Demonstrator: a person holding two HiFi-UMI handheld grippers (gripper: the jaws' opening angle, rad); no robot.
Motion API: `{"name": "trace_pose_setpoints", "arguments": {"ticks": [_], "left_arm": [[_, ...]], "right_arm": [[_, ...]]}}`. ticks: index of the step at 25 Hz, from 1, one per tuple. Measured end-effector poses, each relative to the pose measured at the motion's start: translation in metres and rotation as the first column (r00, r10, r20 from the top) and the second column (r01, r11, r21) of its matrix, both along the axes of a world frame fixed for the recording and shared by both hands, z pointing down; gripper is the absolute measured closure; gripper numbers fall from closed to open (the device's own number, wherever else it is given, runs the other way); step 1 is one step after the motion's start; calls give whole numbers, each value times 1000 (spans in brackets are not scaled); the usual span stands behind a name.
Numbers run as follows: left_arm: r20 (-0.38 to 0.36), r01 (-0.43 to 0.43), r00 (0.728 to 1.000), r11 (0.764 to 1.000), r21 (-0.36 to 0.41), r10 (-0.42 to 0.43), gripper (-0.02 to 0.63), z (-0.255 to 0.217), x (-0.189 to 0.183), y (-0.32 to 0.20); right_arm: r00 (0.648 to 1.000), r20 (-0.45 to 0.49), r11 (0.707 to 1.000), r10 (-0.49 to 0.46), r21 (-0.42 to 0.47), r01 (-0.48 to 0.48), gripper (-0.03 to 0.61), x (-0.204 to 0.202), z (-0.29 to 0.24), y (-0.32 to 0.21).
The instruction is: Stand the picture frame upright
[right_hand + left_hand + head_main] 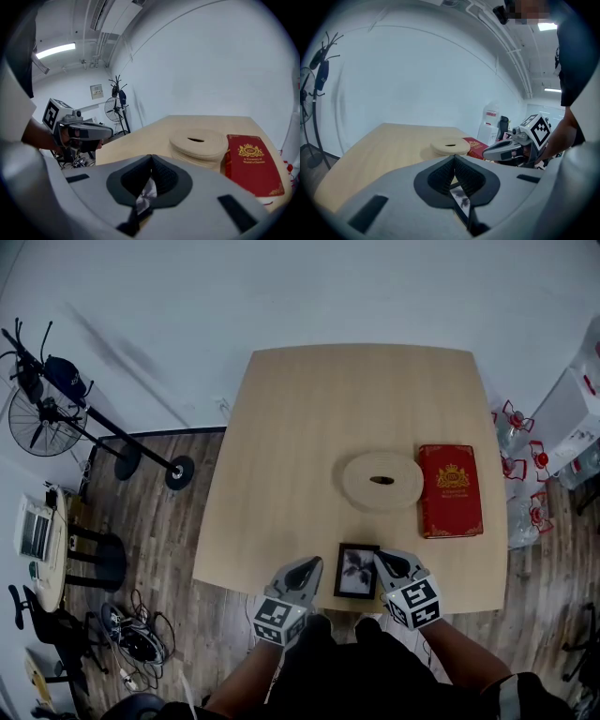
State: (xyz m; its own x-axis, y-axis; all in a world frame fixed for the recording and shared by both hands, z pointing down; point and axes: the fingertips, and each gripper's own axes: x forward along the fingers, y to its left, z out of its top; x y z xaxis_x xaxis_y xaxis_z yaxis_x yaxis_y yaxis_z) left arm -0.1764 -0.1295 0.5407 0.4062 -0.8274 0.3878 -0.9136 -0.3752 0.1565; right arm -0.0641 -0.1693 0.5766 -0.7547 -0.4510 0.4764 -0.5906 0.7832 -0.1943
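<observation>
The small black picture frame, holding a dark flower photo, lies near the table's front edge, between my two grippers. At its left side is my left gripper, with its jaws shut. In the left gripper view, part of the picture frame shows through the gap behind the closed pads. At the frame's right edge is my right gripper, and its jaws are shut too. The picture frame shows the same way in the right gripper view. I cannot tell whether either gripper pinches it.
A round beige disc with a slot lies mid-table. A red book lies flat to its right. The wooden table ends just behind the frame. A fan and a stand are on the floor at the left.
</observation>
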Motion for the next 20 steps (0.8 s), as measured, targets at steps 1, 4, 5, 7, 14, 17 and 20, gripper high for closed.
{"name": "trace_pose_setpoints", "arguments": {"ticks": [1,4,5,7,14,17,20], "left_arm": [[-4,-11,1000,1000,-1,11,614,1,0,-3],[-13,-57,998,998,-15,57,614,3,0,-7],[-14,-72,997,997,-16,72,614,3,-1,-8],[-14,-96,995,995,-19,96,614,5,-5,-12],[-66,-125,990,992,4,125,612,4,-24,-32],[-73,-136,988,991,-8,135,614,12,-30,-31],[-81,-141,987,990,-25,139,613,18,-33,-27]], "right_arm": [[1000,-8,1000,9,-8,-9,569,-1,2,-1],[998,-43,998,47,-36,-49,569,-1,10,-1],[997,-53,997,64,-46,-66,568,-1,14,0],[993,-64,992,100,-69,-104,567,-1,22,-1],[973,-137,963,185,-174,-207,472,5,61,10],[963,-178,948,204,-210,-240,466,6,80,17],[953,-185,916,241,-283,-286,455,10,100,24]]}}
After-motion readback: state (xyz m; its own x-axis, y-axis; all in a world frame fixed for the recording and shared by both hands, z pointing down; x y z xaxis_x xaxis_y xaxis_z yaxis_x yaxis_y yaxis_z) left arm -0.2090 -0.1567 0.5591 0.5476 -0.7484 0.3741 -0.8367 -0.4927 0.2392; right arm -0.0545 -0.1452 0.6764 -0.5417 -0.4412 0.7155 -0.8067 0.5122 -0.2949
